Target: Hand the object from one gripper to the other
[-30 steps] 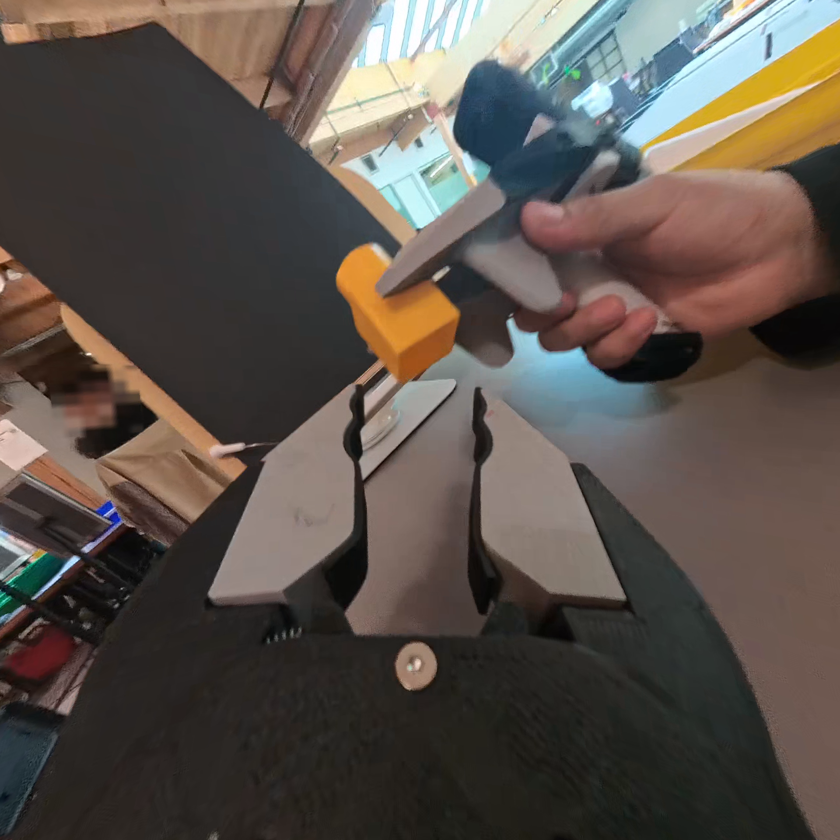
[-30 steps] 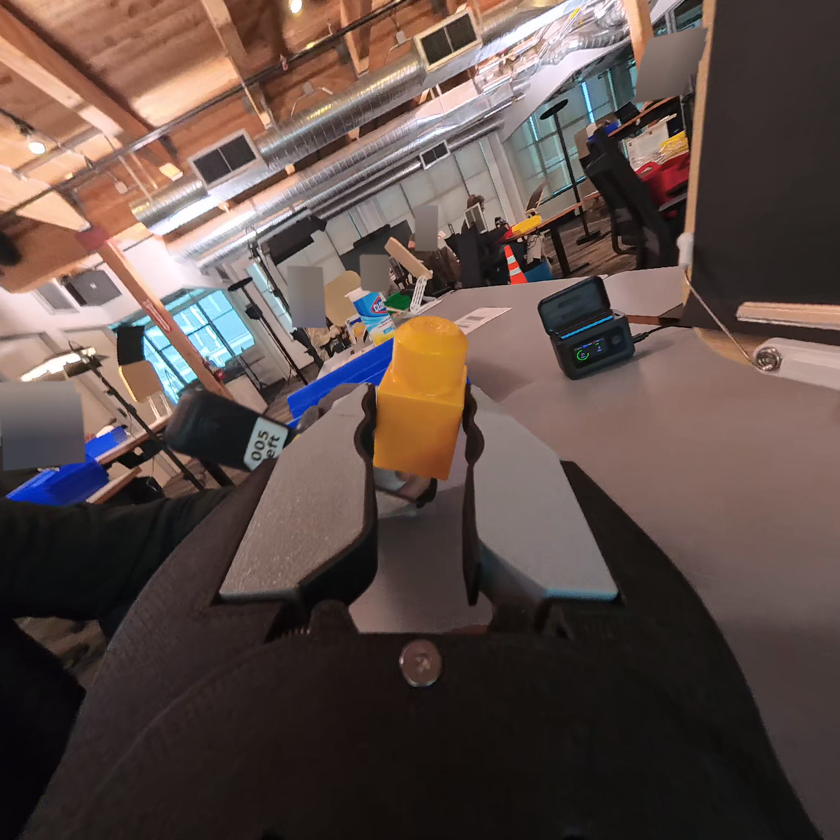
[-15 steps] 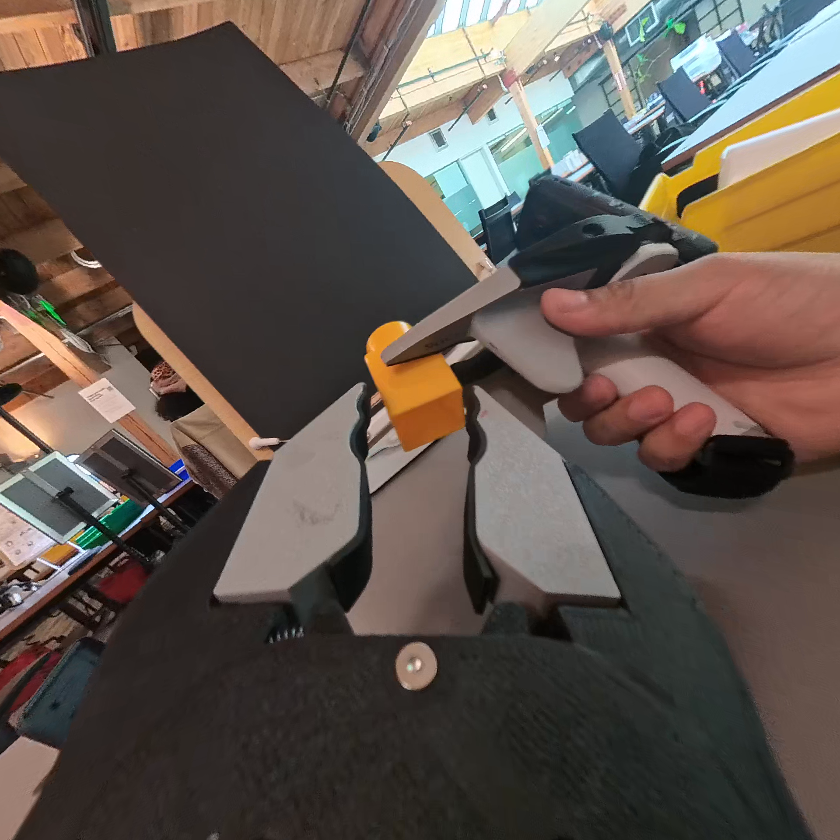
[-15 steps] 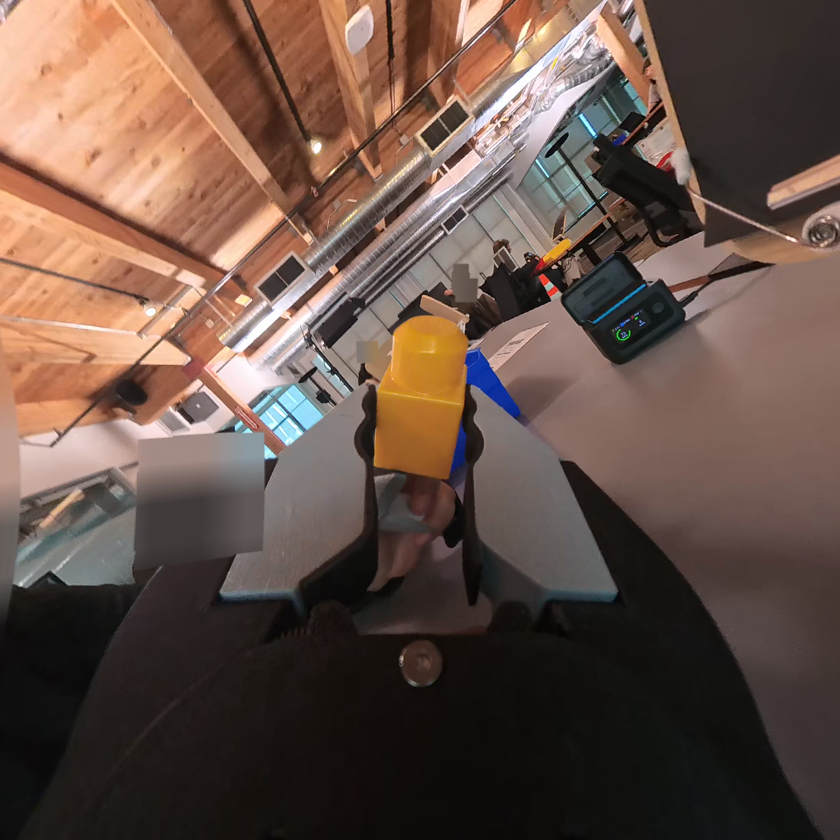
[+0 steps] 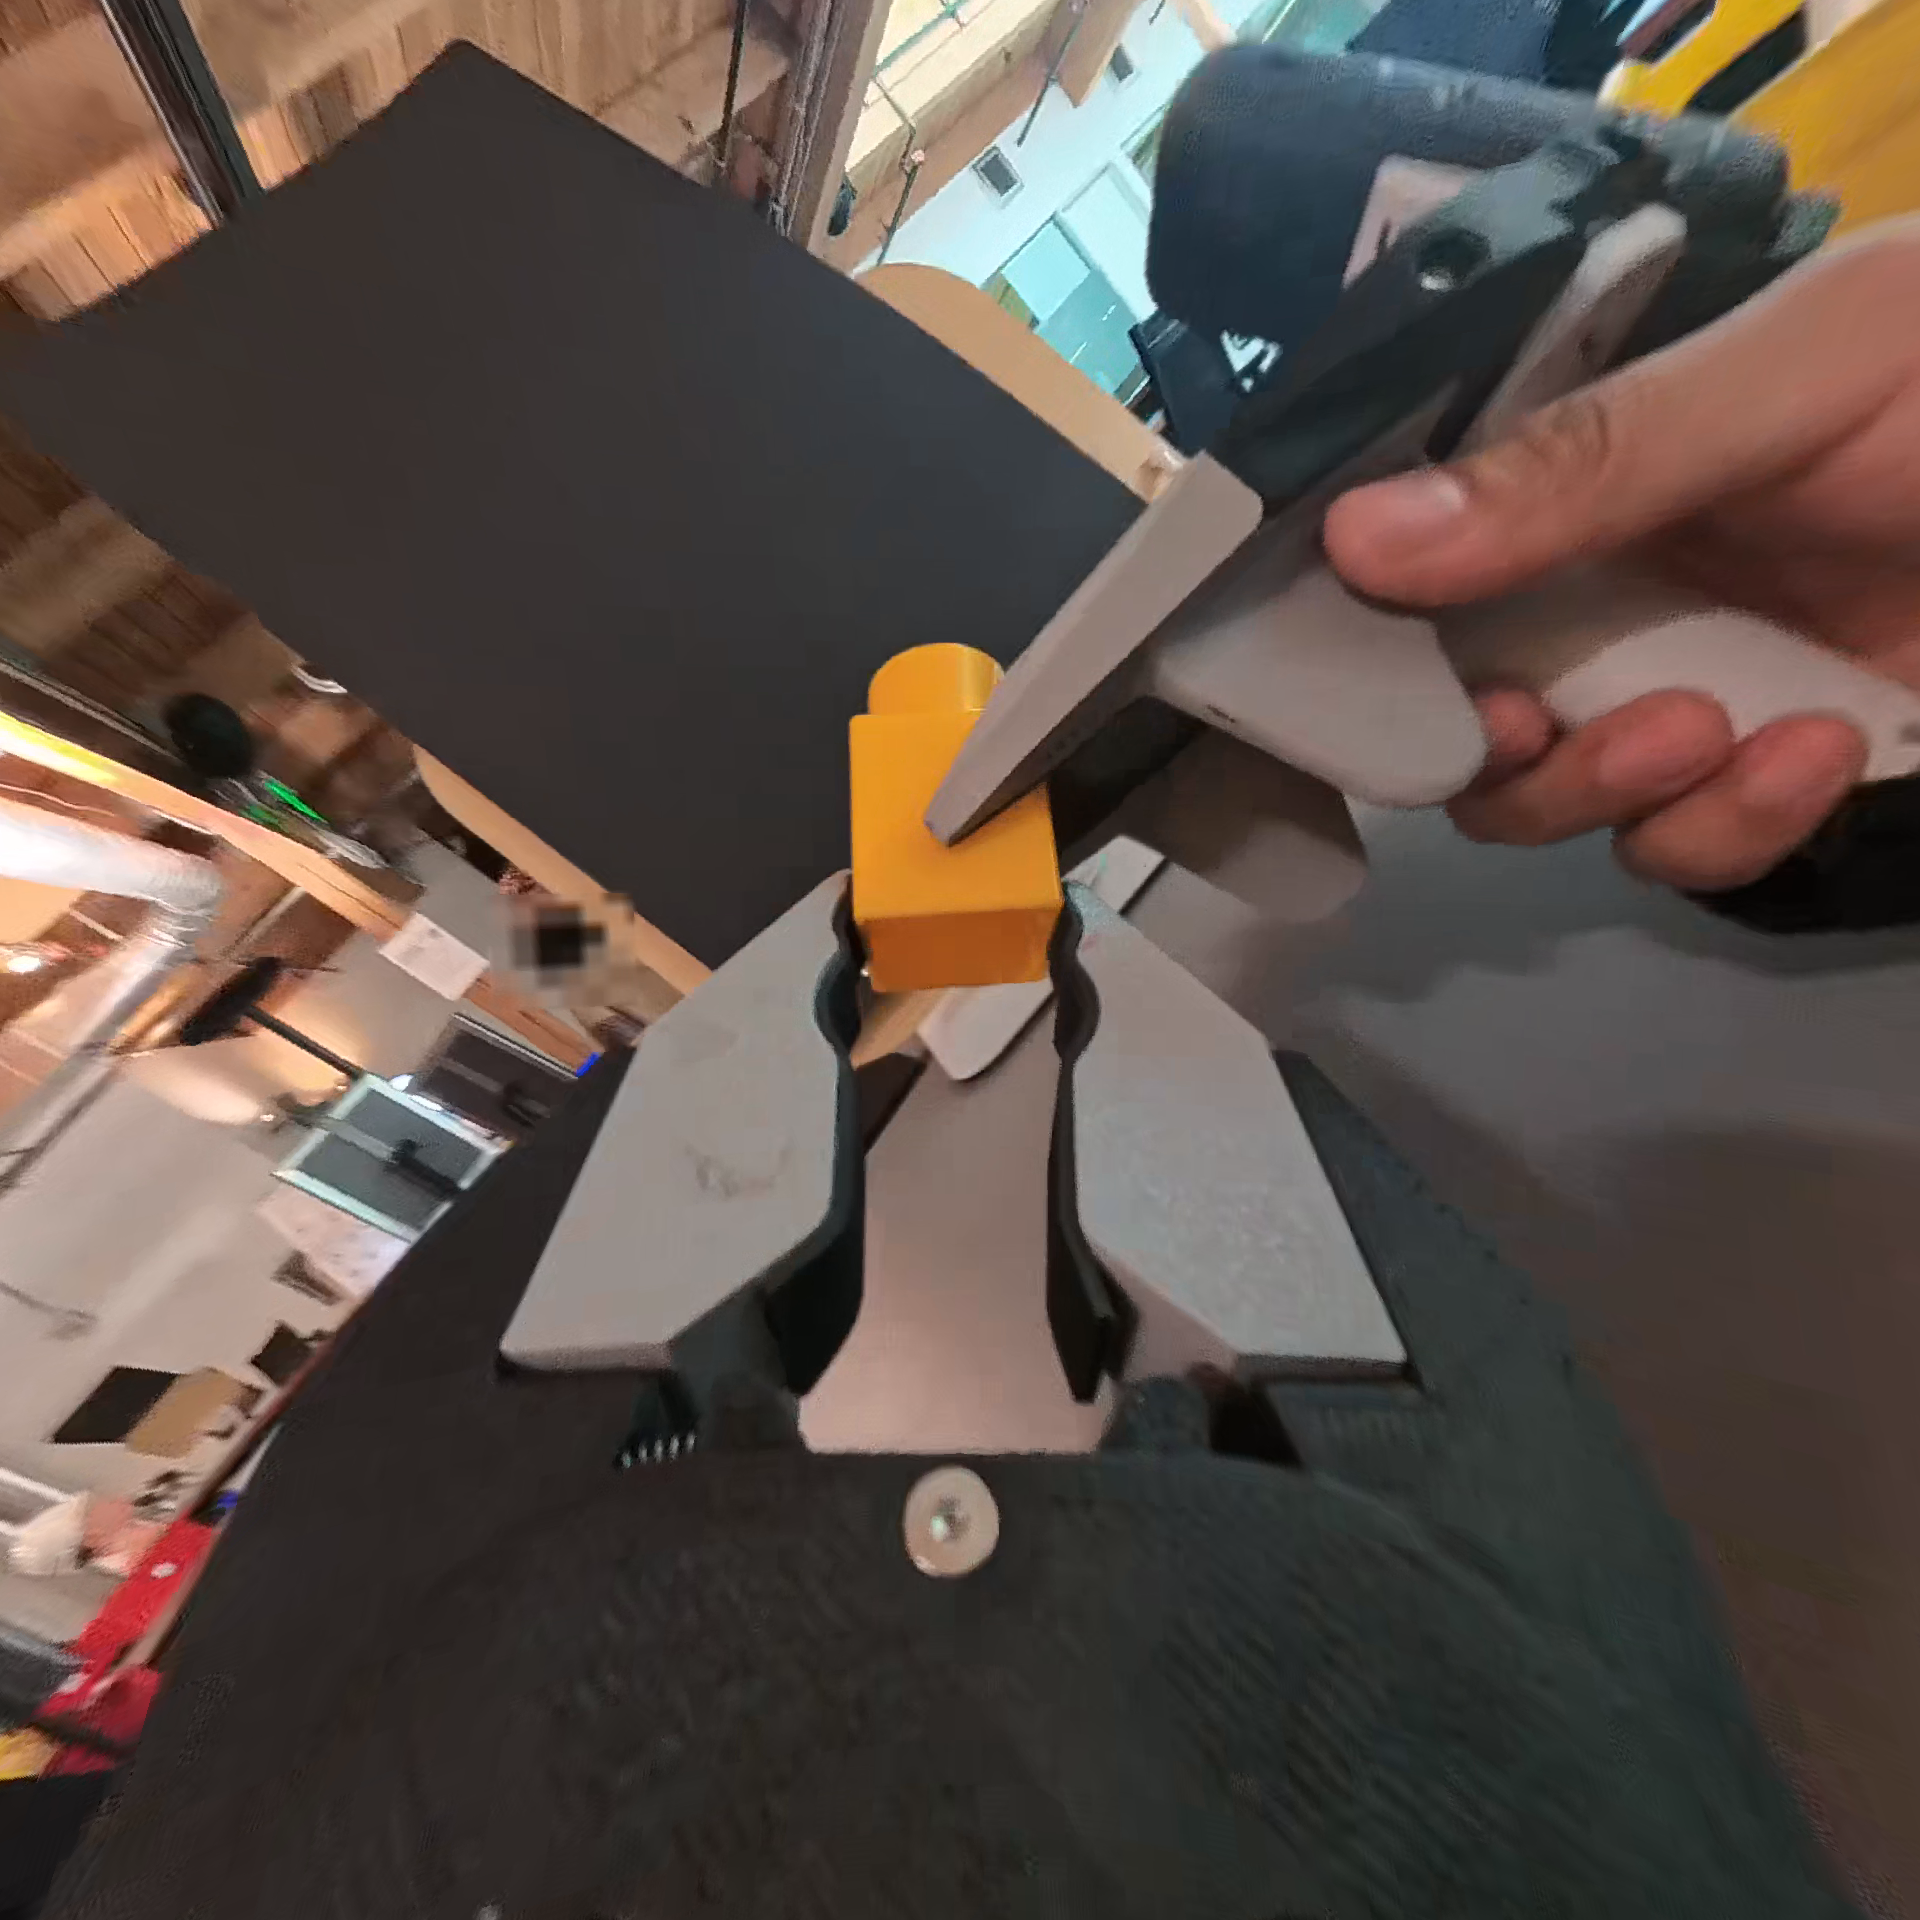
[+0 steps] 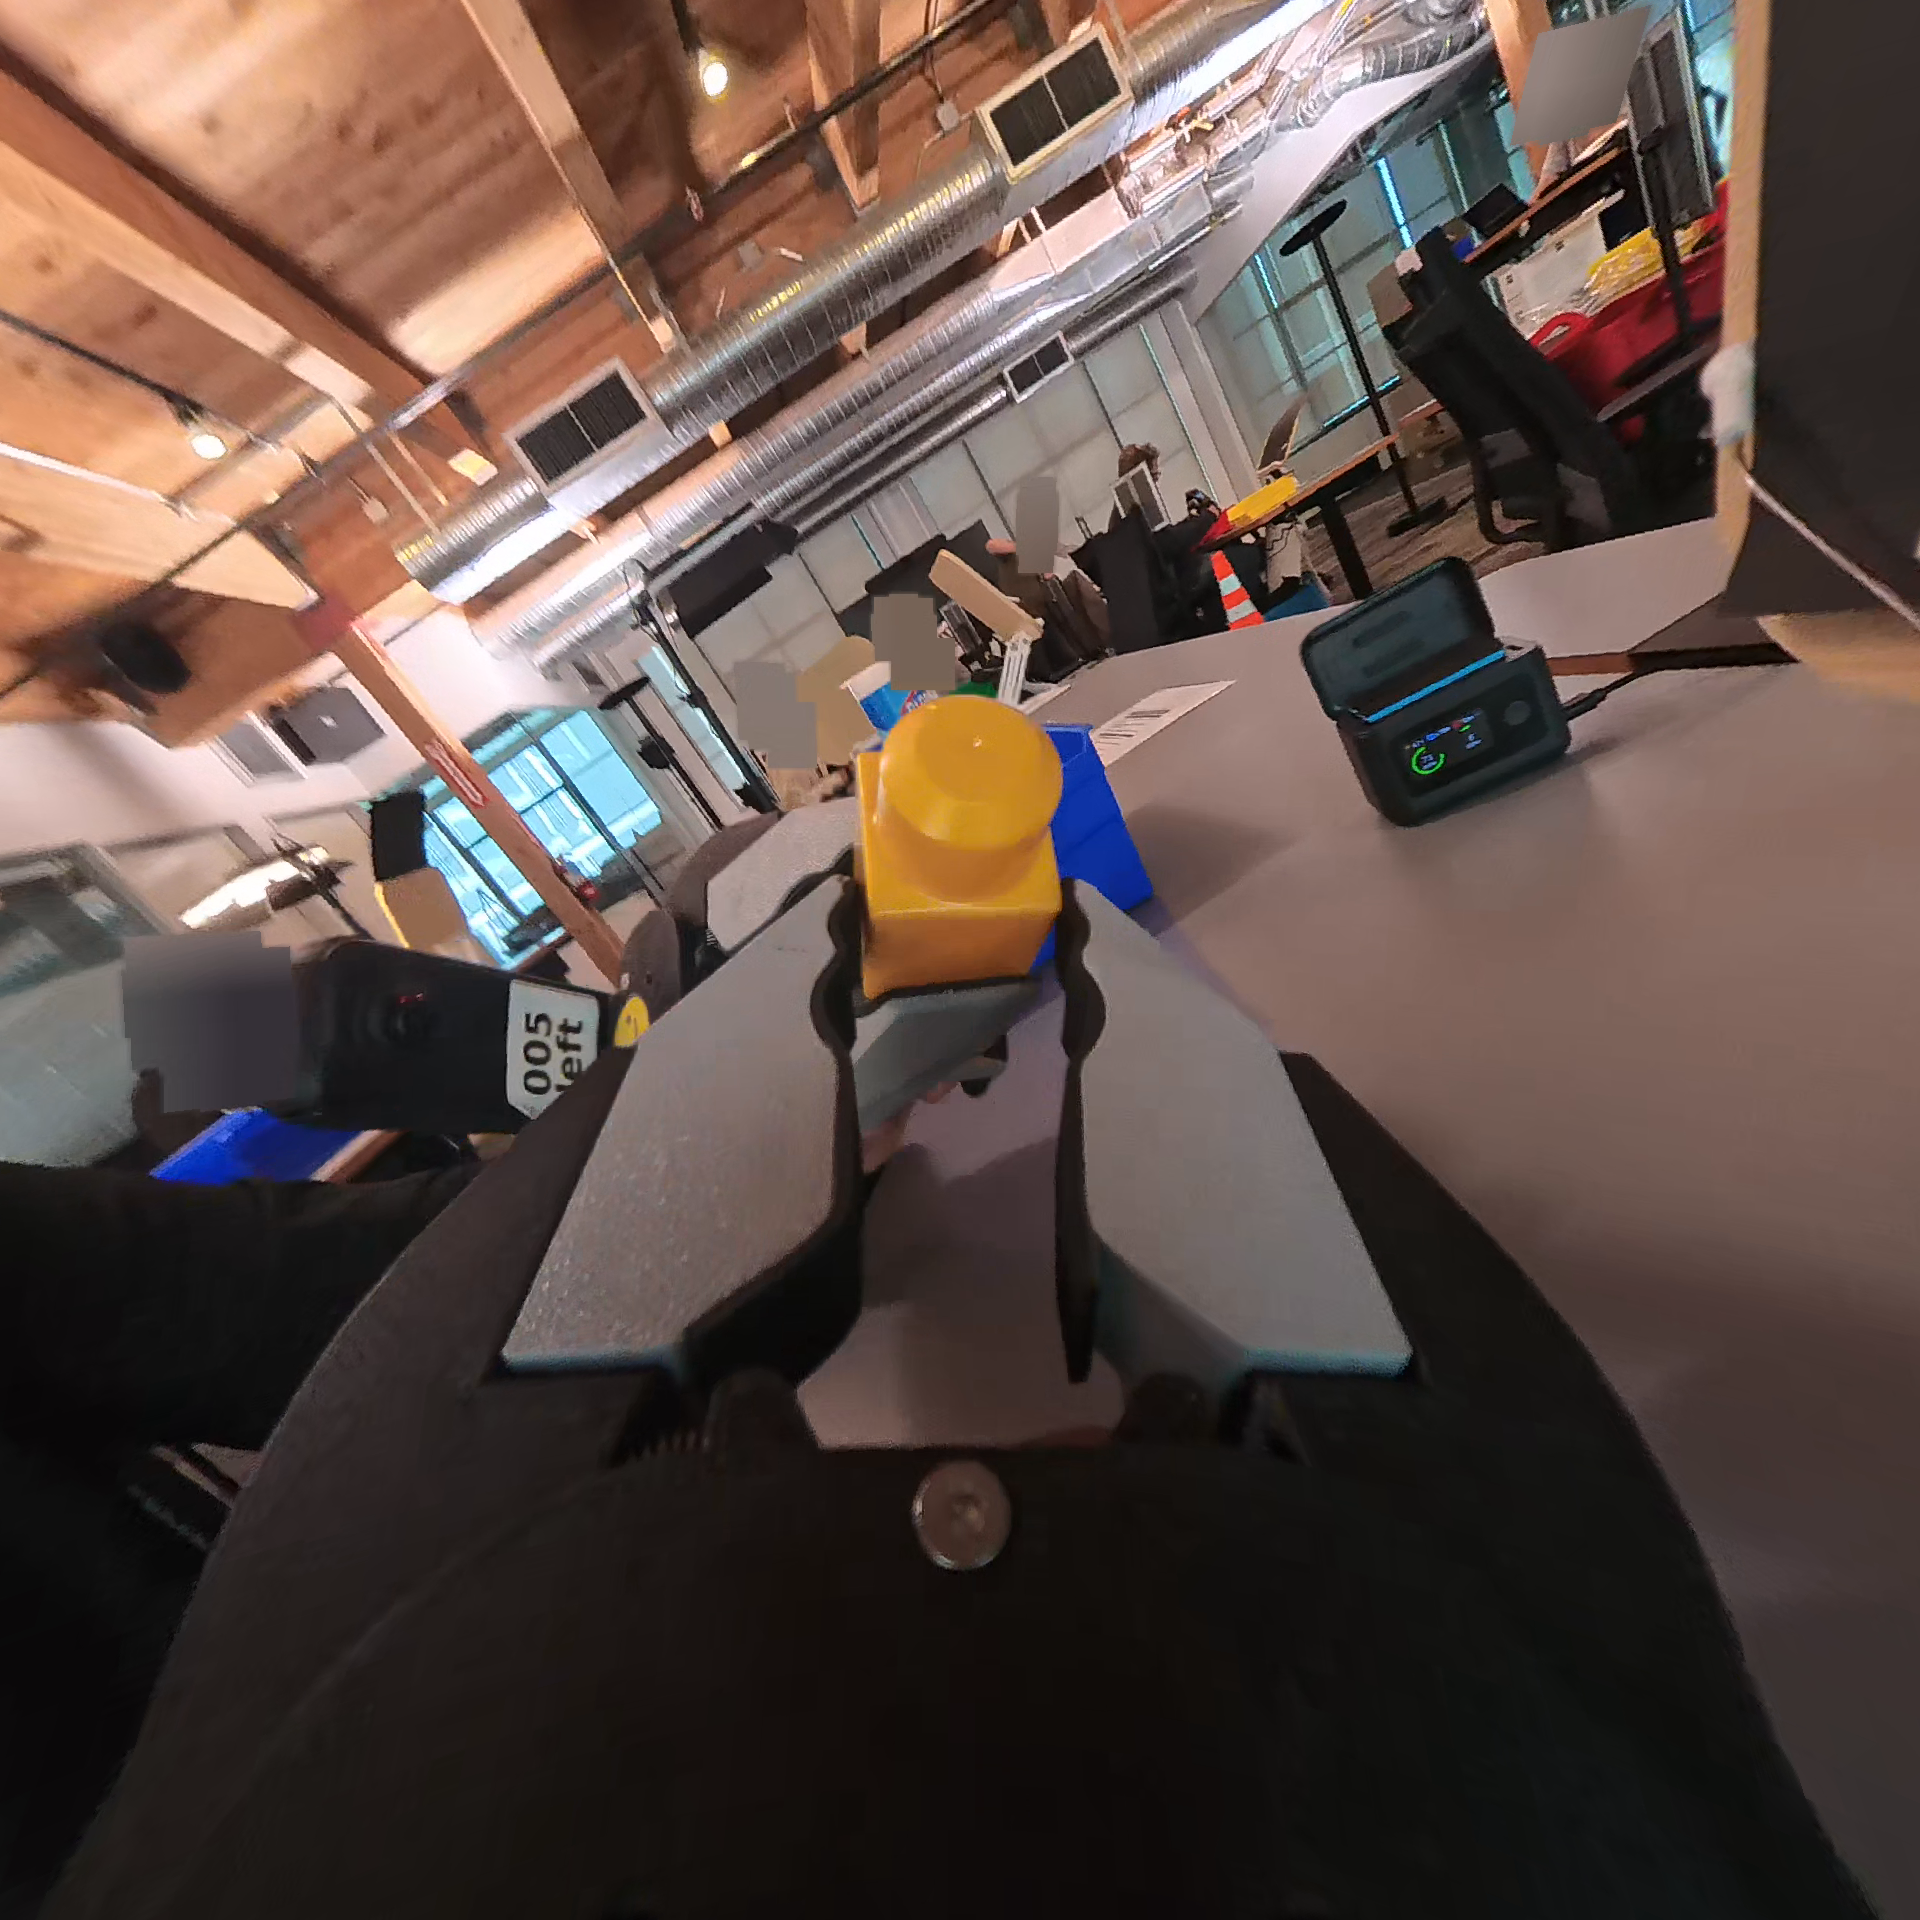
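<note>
An orange block (image 5: pixel 956 904) with a round stud sits between the fingertips of my left gripper (image 5: pixel 954 935), whose pads touch both its sides. My right gripper comes in from the upper right, held by a hand (image 5: pixel 1662 499), with one grey finger (image 5: pixel 1091 665) laid across the block's top face. In the right wrist view the same block (image 6: pixel 956 883) is clamped between the tips of my right gripper (image 6: pixel 956 940), stud pointing away. A grey finger (image 6: pixel 935 1029) of the left gripper lies under it. Both grippers hold the block above the grey table (image 6: pixel 1558 987).
A large black board (image 5: pixel 520 416) stands behind the block on the left. A dark case with a lit screen (image 6: pixel 1444 727) sits on the table at the right, and a blue bin (image 6: pixel 1091 821) stands just beyond the block. Another dark panel (image 6: pixel 1849 312) stands at the far right. The grippers are tip to tip, or close to it.
The block, held by my right gripper, has come down between my left gripper's fingertips. The left fingers have narrowed onto its sides. The right gripper keeps its hold.
</note>
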`<state>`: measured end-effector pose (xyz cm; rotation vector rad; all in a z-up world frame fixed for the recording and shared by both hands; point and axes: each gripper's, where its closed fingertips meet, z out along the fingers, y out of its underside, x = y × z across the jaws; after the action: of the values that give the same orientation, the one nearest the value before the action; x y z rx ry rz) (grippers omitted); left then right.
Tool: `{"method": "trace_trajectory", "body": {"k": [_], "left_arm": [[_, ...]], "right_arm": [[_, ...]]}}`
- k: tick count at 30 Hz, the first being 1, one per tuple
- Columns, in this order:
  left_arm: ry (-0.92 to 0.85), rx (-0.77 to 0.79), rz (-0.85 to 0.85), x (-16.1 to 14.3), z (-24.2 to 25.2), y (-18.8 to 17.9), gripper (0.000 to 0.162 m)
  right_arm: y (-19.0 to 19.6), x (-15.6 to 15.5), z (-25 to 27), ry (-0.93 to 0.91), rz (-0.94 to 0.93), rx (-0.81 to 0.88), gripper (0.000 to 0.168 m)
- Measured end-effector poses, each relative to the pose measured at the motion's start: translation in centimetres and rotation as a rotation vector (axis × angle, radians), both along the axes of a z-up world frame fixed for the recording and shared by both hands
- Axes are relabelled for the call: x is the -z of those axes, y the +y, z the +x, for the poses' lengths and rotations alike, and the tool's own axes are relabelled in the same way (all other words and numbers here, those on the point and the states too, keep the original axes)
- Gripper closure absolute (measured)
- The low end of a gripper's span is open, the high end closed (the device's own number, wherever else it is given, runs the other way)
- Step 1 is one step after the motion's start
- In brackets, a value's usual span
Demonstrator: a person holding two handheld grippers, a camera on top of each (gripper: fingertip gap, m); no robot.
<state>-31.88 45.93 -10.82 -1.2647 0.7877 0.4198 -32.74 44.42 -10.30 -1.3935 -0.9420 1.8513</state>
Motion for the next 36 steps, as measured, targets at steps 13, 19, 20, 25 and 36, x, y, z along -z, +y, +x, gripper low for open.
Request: {"method": "trace_trajectory", "body": {"k": [13, 19, 20, 25, 36], "left_arm": [[-0.401, 0.224, -0.519, 4.0, -0.6, 0.0, 0.122], [-1.003, 0.447, -0.714, 1.0, -3.4, -0.4, 0.111], [-1.021, 0.444, -0.729, 1.2, -3.4, -0.3, 0.108], [-0.886, 0.4, -0.748, 2.5, -1.1, -0.4, 0.096], [-0.681, 0.367, -0.696, 3.2, -0.2, -0.6, 0.131]], "right_arm": [[2.9, 1.5, 1.1, -0.306, 0.815, 0.354, 0.137], [3.4, 2.9, 0.9, -0.508, 1.407, 0.534, 0.136], [3.1, 3.1, 0.6, -0.519, 1.464, 0.532, 0.136], [2.7, 3.1, 0.0, -0.571, 1.709, 0.591, 0.136], [0.7, 4.1, -1.2, -0.524, 1.671, 0.526, 0.136]]}}
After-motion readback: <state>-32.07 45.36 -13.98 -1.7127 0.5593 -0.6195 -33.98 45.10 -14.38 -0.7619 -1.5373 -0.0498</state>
